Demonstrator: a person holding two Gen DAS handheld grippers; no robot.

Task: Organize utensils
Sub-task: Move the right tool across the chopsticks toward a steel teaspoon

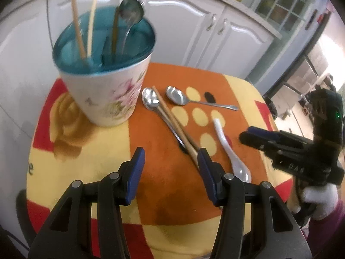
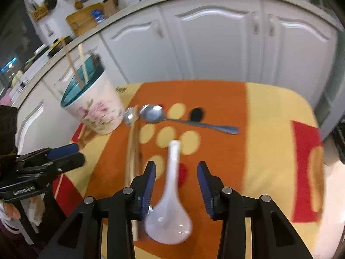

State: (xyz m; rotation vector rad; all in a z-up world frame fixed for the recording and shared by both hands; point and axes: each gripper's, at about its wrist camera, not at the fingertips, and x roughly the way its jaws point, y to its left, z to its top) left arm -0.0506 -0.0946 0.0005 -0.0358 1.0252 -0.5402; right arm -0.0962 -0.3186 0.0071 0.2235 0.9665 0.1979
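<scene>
Nearest my right-hand lens is the white ceramic spoon (image 2: 170,205), bowl toward me and handle pointing away, lying flat on the orange band of the cloth (image 2: 269,129). My right gripper (image 2: 176,172) straddles its handle with the jaws released; I see clear gaps between each blue pad and the ceramic, so nothing is grasped yet. I judge that I have lined up this way to pinch the narrow neck, which should be easier to hold than the wide bowl.

My left gripper (image 1: 171,159) hangs over the near ends of the wooden chopsticks (image 1: 176,125), jaws parted and empty. The chopsticks lie across a metal spoon (image 1: 151,100), which probably means they must come off first. A second metal spoon (image 1: 179,98) lies just beside them, its handle trailing off to the right.

The floral utensil cup (image 1: 107,90) stands at the far left of the cloth, with chopsticks and a ladle-like spoon upright inside it. Four pieces are still loose on the cloth, so I reckon the sorting is partly done. Glazed ceramic is slick, so I expect the spoon could tilt in the pads if I grip off-centre.
</scene>
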